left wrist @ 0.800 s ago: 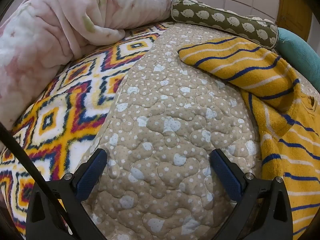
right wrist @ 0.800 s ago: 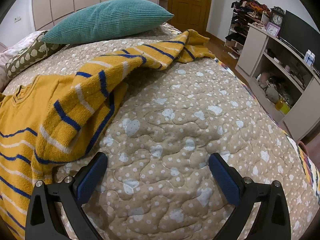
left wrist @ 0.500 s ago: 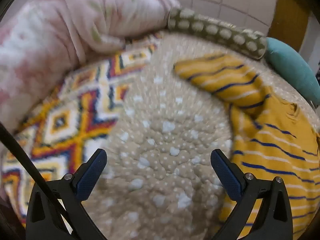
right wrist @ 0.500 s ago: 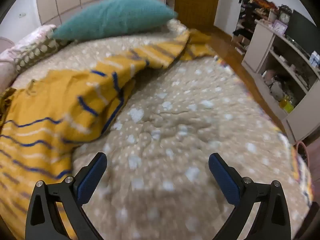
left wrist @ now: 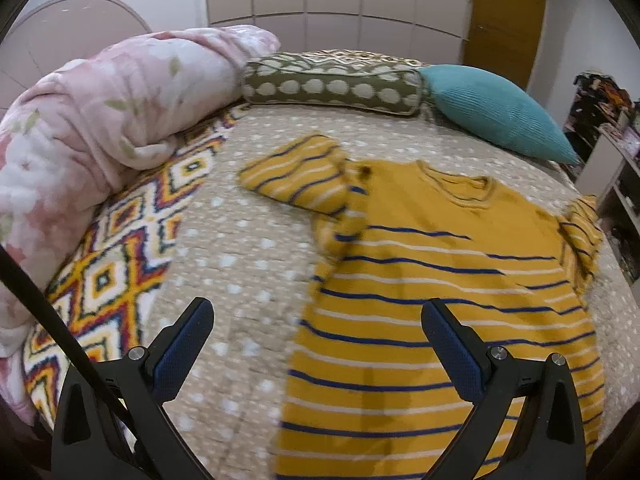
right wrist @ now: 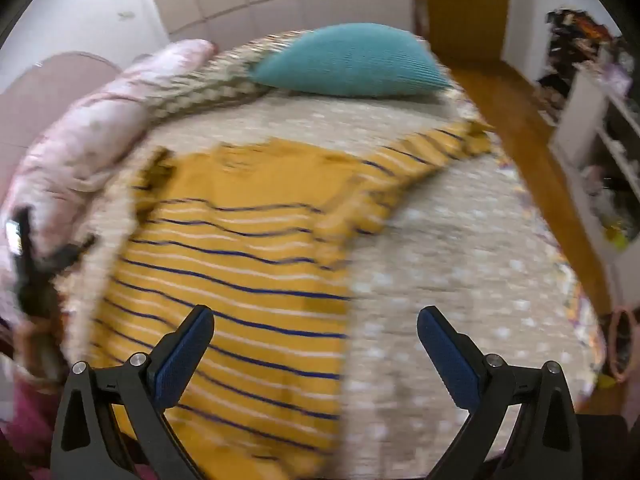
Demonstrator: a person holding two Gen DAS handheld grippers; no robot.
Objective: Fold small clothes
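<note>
While the yellow striped sweater (left wrist: 440,272) lies flat on the quilt (left wrist: 248,264), my left gripper (left wrist: 316,344) and right gripper (right wrist: 316,344) hover above it, both spread wide, empty.

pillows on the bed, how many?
2. The olive patterned bolster lies along the far edge of the bed, and the teal pillow sits touching its right end. More could be hidden under the pink blanket bunched on the left.

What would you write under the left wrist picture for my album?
Open left gripper above a yellow striped sweater spread flat on the dotted bedspread.
</note>
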